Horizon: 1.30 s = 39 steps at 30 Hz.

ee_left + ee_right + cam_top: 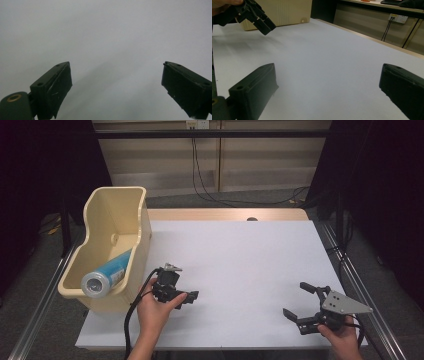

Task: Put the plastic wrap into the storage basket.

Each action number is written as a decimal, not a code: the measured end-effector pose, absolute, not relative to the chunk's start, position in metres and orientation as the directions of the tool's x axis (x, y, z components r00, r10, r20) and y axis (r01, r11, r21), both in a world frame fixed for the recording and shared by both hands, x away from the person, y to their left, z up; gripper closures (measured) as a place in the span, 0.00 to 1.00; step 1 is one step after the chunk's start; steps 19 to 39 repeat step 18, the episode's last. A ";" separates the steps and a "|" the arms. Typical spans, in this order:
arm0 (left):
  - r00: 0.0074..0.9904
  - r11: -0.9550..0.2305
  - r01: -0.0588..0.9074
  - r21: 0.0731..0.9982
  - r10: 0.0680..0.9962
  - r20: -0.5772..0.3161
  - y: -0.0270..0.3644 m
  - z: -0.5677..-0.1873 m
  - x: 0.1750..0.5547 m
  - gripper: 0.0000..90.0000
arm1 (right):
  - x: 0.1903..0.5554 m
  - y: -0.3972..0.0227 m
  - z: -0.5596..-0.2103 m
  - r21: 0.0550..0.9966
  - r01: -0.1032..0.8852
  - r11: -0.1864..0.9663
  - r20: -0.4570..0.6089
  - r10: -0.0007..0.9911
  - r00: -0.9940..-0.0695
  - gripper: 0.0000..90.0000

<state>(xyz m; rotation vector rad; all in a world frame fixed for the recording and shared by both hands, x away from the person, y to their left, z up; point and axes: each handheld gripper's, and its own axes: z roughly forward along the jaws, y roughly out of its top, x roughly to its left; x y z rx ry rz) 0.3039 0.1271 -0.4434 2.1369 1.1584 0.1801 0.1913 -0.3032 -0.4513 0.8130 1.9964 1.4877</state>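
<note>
My left gripper (190, 296) is held in a hand just right of the beige bin (142, 227), tilted down at the white tabletop. Its own view shows the left gripper (115, 85) open, jaws wide apart, with only blank white surface between them. My right gripper (298, 301) hovers near the table's front right corner, pointing left, open and holding nothing. In its own view the right gripper (327, 85) faces across the table toward the left gripper (255, 16) and the bin (287, 11). A blue and white cylinder (106, 274) lies slanted inside the bin.
The white table surface (240, 255) stretches between the two grippers. A wooden strip (225, 214) runs along its far edge. Metal rails (360, 285) border the table's sides. Cables (205, 185) hang down the wall behind, below a socket (397, 18).
</note>
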 end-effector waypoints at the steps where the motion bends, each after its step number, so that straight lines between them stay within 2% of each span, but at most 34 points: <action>1: 0.608 -0.362 0.652 0.666 0.775 -0.173 0.128 -0.444 0.301 0.10 | 0.192 -0.303 -0.451 0.963 0.157 0.220 -0.053 0.724 -0.688 0.01; 2: 0.608 -0.362 0.652 0.666 0.775 -0.173 0.128 -0.444 0.301 0.10 | 0.192 -0.303 -0.451 0.963 0.157 0.220 -0.053 0.724 -0.688 0.01; 5: 0.626 -0.334 0.579 0.744 0.766 -0.144 0.129 -0.448 0.296 0.10 | 0.191 -0.303 -0.452 0.962 0.161 0.221 -0.052 0.727 -0.685 0.01; 13: 0.623 -0.297 0.488 0.821 0.777 -0.089 0.133 -0.450 0.289 0.10 | 0.192 -0.303 -0.452 0.962 0.163 0.220 -0.050 0.728 -0.684 0.01; 15: 0.630 -0.259 0.471 0.844 0.768 -0.116 0.135 -0.450 0.287 0.10 | 0.192 -0.303 -0.452 0.962 0.160 0.222 -0.054 0.727 -0.685 0.01; 39: 0.628 -0.255 0.460 0.851 0.771 -0.108 0.136 -0.450 0.287 0.10 | 0.192 -0.303 -0.452 0.962 0.163 0.221 -0.052 0.728 -0.683 0.01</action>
